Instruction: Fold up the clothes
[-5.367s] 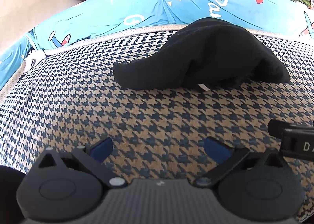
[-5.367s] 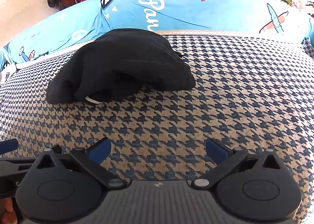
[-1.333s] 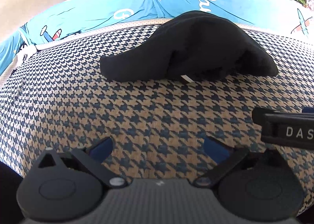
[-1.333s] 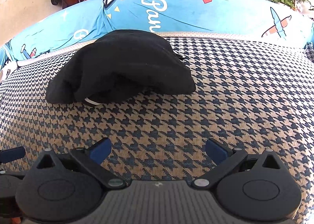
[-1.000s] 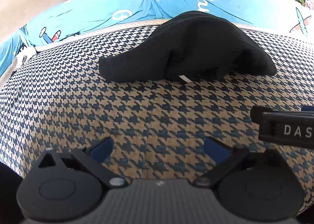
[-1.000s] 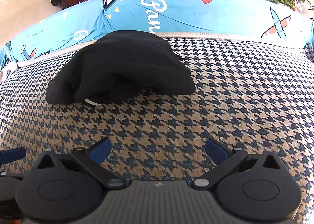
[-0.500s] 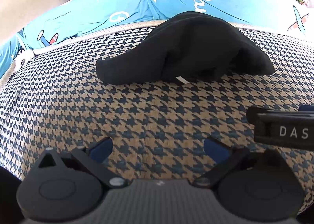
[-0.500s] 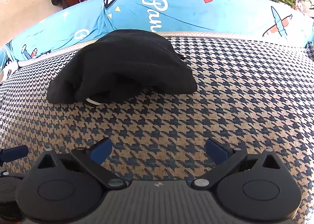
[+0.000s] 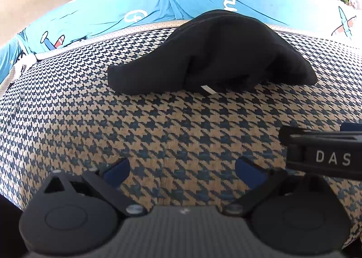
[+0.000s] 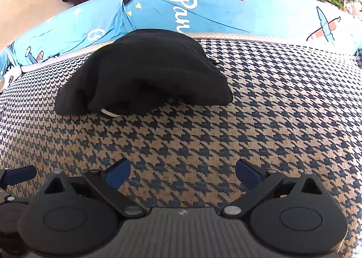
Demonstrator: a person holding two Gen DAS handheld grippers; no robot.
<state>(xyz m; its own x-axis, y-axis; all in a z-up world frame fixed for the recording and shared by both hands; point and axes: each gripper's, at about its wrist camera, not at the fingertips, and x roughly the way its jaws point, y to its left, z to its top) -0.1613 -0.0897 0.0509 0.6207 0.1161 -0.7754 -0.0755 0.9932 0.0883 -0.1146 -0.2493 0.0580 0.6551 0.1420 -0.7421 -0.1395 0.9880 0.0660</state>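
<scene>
Left wrist view: black garment [image 9: 217,54] heaped on houndstooth cover [image 9: 158,126], both grippers' jaws wide, empty.

black garment [image 10: 144,72] folds too dark to read, white tag [image 9: 208,89] mostly tucked under

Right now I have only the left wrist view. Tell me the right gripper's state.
Observer: The right gripper is open, with nothing between its fingers.
Operator: Give me where the garment sits from it.
Observer: The garment lies ahead and to its left, apart from the fingers.
Operator: Report that white bit at its near edge.
Observer: From that side the white band curves out from under the edge like a loop.
</scene>
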